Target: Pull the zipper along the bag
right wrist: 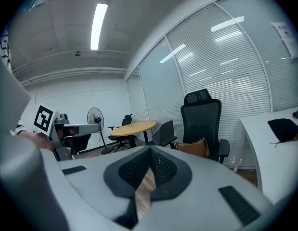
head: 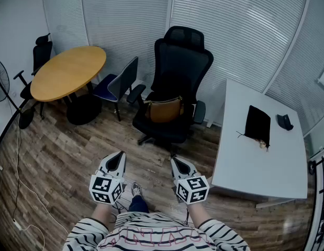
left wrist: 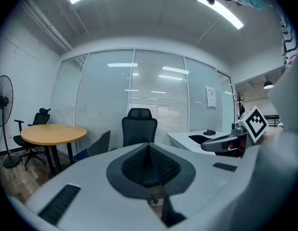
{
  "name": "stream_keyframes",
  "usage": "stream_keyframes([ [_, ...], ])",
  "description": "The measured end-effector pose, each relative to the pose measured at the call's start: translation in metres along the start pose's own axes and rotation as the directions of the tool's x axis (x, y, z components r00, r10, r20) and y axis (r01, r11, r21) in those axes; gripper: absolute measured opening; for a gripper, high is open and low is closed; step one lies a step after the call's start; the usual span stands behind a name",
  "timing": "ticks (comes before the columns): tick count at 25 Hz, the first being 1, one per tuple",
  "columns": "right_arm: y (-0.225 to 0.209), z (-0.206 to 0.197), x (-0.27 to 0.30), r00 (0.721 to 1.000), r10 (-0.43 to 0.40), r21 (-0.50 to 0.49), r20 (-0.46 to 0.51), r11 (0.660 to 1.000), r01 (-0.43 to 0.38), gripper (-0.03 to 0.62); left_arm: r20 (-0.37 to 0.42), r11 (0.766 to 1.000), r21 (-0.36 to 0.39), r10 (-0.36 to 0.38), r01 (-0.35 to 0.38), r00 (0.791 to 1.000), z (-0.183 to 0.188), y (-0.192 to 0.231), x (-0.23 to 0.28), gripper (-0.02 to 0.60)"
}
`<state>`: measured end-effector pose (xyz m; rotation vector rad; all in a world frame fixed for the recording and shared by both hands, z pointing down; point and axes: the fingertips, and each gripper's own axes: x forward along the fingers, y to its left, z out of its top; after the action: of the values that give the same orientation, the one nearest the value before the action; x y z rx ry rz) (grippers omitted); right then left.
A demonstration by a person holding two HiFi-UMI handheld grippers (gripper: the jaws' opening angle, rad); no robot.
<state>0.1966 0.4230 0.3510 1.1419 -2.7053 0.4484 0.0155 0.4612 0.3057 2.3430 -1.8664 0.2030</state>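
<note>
A black zip pouch [head: 257, 124] lies flat on the white desk [head: 240, 161] at the right; it also shows in the right gripper view [right wrist: 283, 128]. A brown handbag [head: 164, 110] sits on the seat of the tall black office chair [head: 177, 77], and the right gripper view shows this handbag [right wrist: 192, 147] too. My left gripper [head: 119, 157] and right gripper [head: 177, 162] are held side by side over the wooden floor, well short of both bags. Both are shut with nothing between the jaws, as the left gripper [left wrist: 149, 150] and right gripper [right wrist: 149, 153] show in their own views.
A round wooden table [head: 67, 72] stands at the back left with a blue-seated chair [head: 117, 85] and another black chair [head: 40, 51]. A fan [head: 0, 80] and a floor cable [head: 20, 192] are on the left. A dark object [head: 285, 122] lies on the desk. Blinds cover the glass walls.
</note>
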Motion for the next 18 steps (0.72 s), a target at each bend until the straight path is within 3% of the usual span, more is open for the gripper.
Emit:
stream_keyframes([
  [8,-0.013,0.004,0.026,0.999,-0.029,0.057,0.034,0.998,0.027,0.031,0.001,0.999,-0.011,-0.045,0.045,0.999,-0.007,0.006,0.025,0.028],
  [10,-0.018,0.006,0.034,0.998,-0.048,0.044,0.035,0.998,0.047,0.040,-0.020,0.998,-0.028,-0.058,0.057,0.998,-0.011,0.009,0.036,0.057],
  [12,-0.021,0.008,0.046,0.998,-0.050,0.047,0.027,0.998,0.049,0.150,-0.036,0.996,-0.053,-0.080,0.078,0.996,-0.015,0.013,0.046,0.169],
  [13,-0.023,0.009,0.052,0.999,-0.050,0.051,0.022,0.998,0.049,0.183,-0.042,0.995,-0.058,-0.086,0.083,0.995,-0.016,0.016,0.052,0.181],
  [18,-0.032,0.019,0.089,0.998,-0.060,0.049,0.010,0.997,0.059,0.183,-0.050,0.995,-0.057,-0.086,0.083,0.995,-0.014,0.041,0.081,0.207],
])
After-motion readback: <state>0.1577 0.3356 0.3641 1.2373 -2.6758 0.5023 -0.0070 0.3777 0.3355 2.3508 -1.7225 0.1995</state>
